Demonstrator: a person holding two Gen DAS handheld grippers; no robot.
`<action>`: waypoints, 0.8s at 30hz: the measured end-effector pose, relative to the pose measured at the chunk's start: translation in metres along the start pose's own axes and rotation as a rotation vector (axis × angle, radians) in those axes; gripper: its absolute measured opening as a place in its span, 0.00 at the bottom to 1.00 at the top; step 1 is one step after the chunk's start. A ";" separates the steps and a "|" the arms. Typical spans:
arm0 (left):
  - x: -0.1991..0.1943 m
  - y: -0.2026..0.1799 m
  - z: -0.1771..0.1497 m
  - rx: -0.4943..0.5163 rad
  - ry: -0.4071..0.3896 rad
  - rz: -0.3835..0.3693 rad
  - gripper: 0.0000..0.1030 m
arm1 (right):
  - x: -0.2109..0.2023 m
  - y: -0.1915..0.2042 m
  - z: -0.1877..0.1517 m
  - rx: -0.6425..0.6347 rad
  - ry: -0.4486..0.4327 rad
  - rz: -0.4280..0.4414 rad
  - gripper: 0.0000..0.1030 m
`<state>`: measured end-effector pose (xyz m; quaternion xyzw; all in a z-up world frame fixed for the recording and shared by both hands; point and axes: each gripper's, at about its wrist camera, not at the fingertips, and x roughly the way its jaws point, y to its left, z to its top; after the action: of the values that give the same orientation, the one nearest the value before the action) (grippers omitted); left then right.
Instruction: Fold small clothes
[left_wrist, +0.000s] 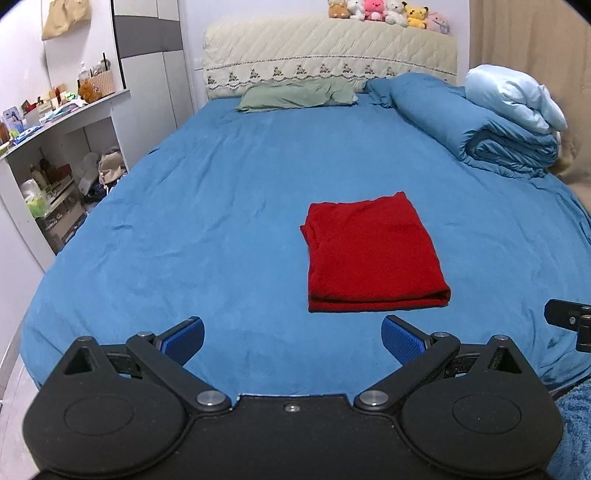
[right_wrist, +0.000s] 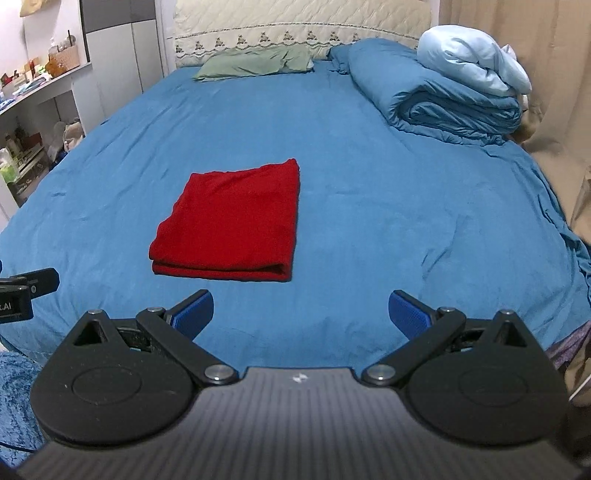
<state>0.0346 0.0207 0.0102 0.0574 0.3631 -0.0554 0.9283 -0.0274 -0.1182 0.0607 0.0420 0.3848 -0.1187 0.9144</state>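
Both sets of fingers are spread wide and empty, left gripper (left_wrist: 292, 338) and right gripper (right_wrist: 301, 309) hovering just short of the red garment (left_wrist: 371, 253); it lies folded flat on the bed (left_wrist: 184, 221), so folding looks about done to me; layers underneath are hidden; beyond it the rolled duvet (left_wrist: 480, 125) sits well apart.

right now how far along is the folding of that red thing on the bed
Done: the red garment lies on the blue bed sheet as a neat rectangle, its folded edge facing the cameras. In hand: nothing; the left gripper and right gripper both hang open short of it, apart from the cloth. Left: perhaps one more fold or nothing; no other unfolded small clothes show.
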 end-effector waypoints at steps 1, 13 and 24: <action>-0.001 0.000 0.000 0.002 -0.003 -0.001 1.00 | -0.001 0.000 0.000 0.001 -0.001 -0.002 1.00; -0.009 -0.006 -0.001 0.023 -0.033 0.002 1.00 | -0.007 -0.002 0.002 0.005 -0.013 -0.009 1.00; -0.009 -0.009 0.001 0.032 -0.039 0.007 1.00 | -0.006 -0.002 0.002 0.012 -0.010 -0.007 1.00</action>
<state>0.0272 0.0120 0.0159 0.0723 0.3436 -0.0589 0.9345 -0.0310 -0.1194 0.0661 0.0457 0.3795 -0.1244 0.9157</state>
